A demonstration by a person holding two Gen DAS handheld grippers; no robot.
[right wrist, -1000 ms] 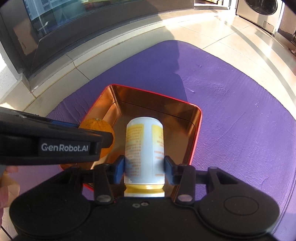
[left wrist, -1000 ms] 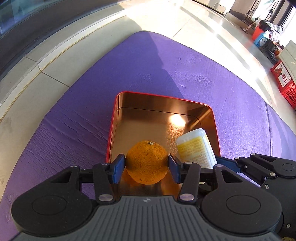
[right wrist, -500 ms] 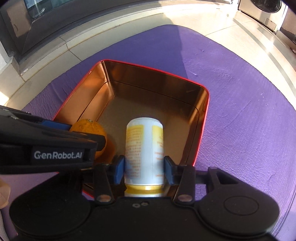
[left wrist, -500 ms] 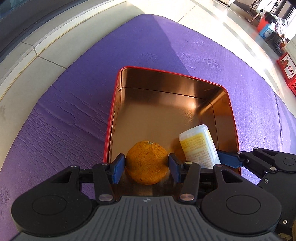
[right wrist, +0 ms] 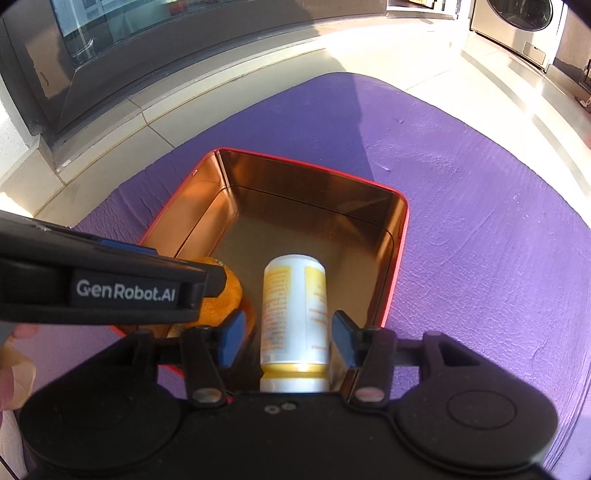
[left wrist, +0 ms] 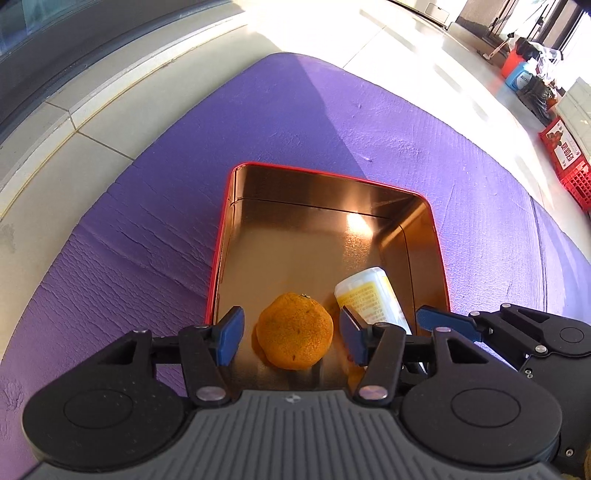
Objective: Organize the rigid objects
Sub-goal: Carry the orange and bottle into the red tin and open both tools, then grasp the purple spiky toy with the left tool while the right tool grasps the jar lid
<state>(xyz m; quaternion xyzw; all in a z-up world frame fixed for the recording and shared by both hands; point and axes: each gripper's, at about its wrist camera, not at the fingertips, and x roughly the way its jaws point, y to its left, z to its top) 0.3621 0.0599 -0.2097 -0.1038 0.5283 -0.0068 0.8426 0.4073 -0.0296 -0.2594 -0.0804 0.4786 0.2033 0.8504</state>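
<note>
Orange (left wrist: pixel 294 331) and can (right wrist: pixel 294 319) are set side by side at near end of tin (left wrist: pixel 421 236), far end kept free; left gripper (left wrist: pixel 291 336) and right gripper (right wrist: pixel 286 341) are spread, apparently released, flanking each

Black tongs (left wrist: pixel 291 334), blue pads (left wrist: pixel 229 334) (silver screws).

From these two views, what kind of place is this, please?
Probably the floor of a home, near a laundry or balcony area: a purple mat lies on pale floor tiles, a front-loading washing machine stands at the back, and a red crate sits aside.
</note>
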